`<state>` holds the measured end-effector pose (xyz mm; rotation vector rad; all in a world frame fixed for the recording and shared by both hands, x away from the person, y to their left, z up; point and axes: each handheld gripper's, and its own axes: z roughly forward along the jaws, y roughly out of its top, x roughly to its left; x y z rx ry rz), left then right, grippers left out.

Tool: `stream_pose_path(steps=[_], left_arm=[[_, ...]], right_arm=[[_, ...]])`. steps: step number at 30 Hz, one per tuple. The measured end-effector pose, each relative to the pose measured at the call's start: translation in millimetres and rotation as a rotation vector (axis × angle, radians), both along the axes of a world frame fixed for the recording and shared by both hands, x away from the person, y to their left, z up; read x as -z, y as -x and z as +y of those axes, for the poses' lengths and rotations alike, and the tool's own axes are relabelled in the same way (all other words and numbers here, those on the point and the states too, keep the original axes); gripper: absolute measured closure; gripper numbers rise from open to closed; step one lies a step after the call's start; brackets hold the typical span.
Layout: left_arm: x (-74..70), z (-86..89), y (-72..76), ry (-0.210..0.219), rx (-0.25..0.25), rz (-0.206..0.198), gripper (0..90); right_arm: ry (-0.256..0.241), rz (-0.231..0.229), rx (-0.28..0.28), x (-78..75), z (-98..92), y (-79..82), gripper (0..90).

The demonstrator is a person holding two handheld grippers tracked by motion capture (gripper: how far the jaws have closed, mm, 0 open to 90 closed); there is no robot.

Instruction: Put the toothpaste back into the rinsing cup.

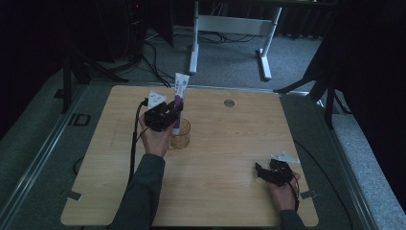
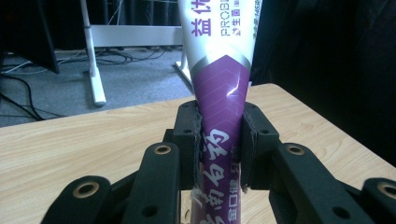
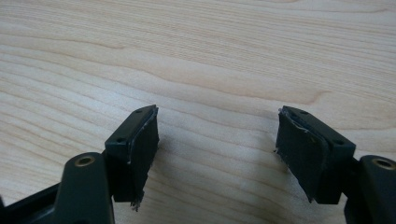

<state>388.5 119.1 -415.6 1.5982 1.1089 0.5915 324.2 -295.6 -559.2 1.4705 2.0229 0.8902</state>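
Over the table's (image 1: 220,158) left half, the left gripper (image 1: 168,115) has its jaws clenched on a tube (image 1: 178,98), white above and purple below, held upright with its lower end inside a clear amber cup (image 1: 180,135) standing on the wood. In the left gripper view the pads pinch the tube's (image 2: 219,93) purple part, low on the body, likely so the tube stays vertical and can be steered into or out of the cup. Whether the tube's end touches the cup's bottom cannot be told. Near the table's front right corner, the right gripper (image 1: 268,172) rests low, jaws released and empty over bare wood, probably parked clear of the work.
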Motion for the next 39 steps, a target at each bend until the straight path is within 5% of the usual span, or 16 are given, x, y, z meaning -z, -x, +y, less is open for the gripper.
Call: stream_pose_path(steps=[18,39], left_arm=[[9.6,-5.7,-8.6,-0.019,-0.01,-0.021,71.1],[26.5,-10.9,-19.1,-0.065,-0.007,0.009,70.6]], right_arm=[[-0.001,0.0,0.0,0.0,0.0,0.0,29.6],[-0.001,0.0,0.0,0.0,0.0,0.0,29.6]])
